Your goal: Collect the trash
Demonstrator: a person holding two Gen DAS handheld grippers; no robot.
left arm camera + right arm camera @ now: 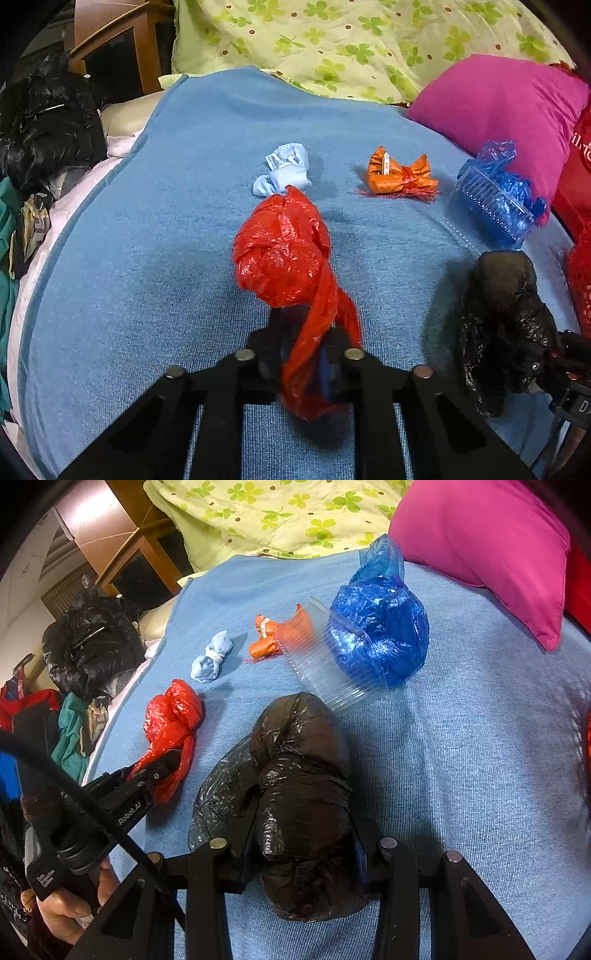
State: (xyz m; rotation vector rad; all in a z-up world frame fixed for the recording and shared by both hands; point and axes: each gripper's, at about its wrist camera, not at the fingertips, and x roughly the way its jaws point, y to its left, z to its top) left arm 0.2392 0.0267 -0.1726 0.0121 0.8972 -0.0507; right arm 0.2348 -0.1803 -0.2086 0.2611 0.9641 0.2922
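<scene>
Blue terry cloth (147, 258) covers the working surface; its left hem curves down toward a pale sheet and a heap of clothes (74, 734).

Left gripper (306, 354): jaws closed on the twisted tail of the red plastic bag (284, 251). The knotted body of the bag lies on the cloth just ahead of the fingers.

Right gripper (306, 856): jaws clamped around the black plastic bundle (303, 794), which fills the gap between them.

Remaining trash, all on the cloth:
- Light blue knotted wad (284, 173), just beyond the red bag.
- Orange wrapper (399, 175), tied with red string, apart from the wad.
- Clear ribbed container (332, 664) with a blue plastic bag (384, 631) stuffed in it, just ahead of the black bundle.

Open cloth lies to the left of the red bag and to the right of the black bundle. The far edge is bounded by a green clover-print quilt (351, 40) and a magenta pillow (498, 107). A shiny black bag (44, 122) sits off the left edge, with a wooden cabinet (122, 48) behind it.
</scene>
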